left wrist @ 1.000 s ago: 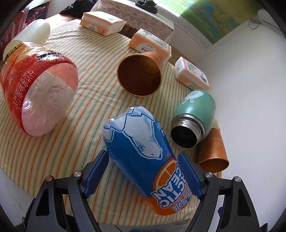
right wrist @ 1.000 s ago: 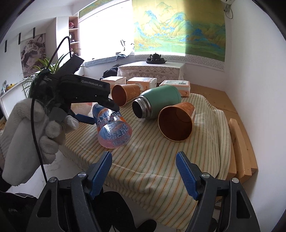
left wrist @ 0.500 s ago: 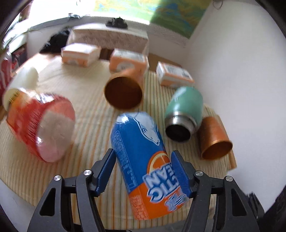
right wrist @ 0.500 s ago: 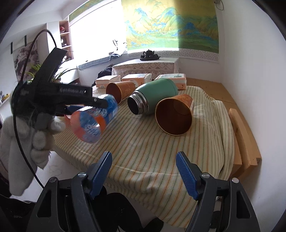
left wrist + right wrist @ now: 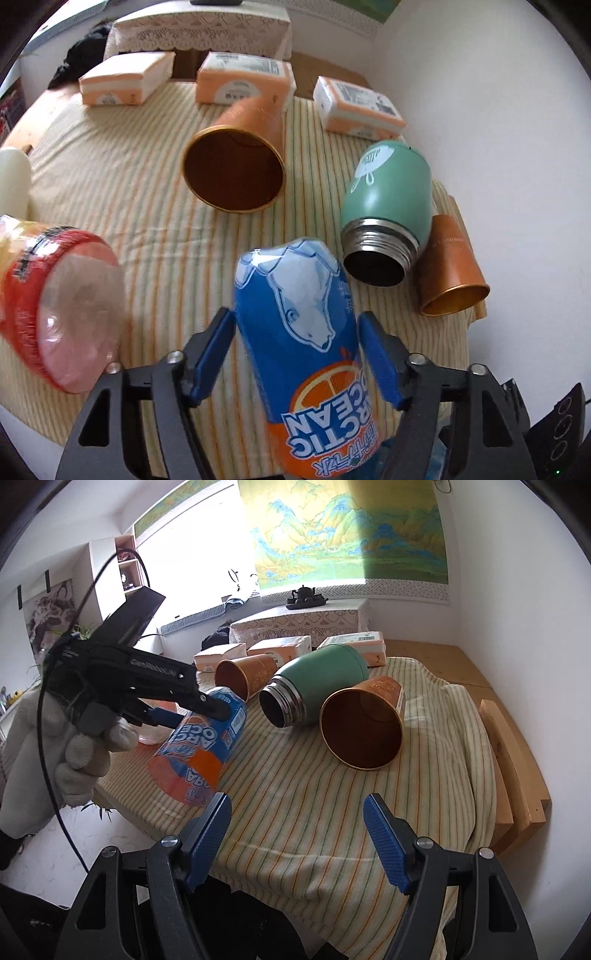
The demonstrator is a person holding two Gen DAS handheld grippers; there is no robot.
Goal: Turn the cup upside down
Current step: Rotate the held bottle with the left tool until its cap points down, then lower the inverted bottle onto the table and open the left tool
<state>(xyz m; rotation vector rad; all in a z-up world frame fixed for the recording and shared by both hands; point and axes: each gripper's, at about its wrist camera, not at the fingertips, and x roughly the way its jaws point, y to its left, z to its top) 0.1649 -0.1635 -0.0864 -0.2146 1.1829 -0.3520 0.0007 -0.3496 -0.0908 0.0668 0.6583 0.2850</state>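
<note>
My left gripper (image 5: 297, 334) is shut on a blue and orange plastic cup (image 5: 303, 347) with a polar bear print. It holds the cup in the air above the striped tablecloth (image 5: 122, 184), base pointing away from me, open mouth toward the camera. In the right wrist view the same cup (image 5: 201, 744) hangs tilted in the left gripper (image 5: 210, 710), mouth down and toward the table's near left edge. My right gripper (image 5: 297, 818) is open and empty above the front of the table.
A red clear cup (image 5: 55, 306) lies at left. Two orange-brown cups (image 5: 240, 162) (image 5: 448, 266) and a green flask (image 5: 388, 206) lie on their sides. Several tissue packs (image 5: 243, 77) line the back. A wooden bench (image 5: 513, 768) stands right of the table.
The left gripper has closed on the blue cup, lifted it off the cloth and tipped it, so its mouth now points down and toward the table's near edge. The right gripper stayed put.
</note>
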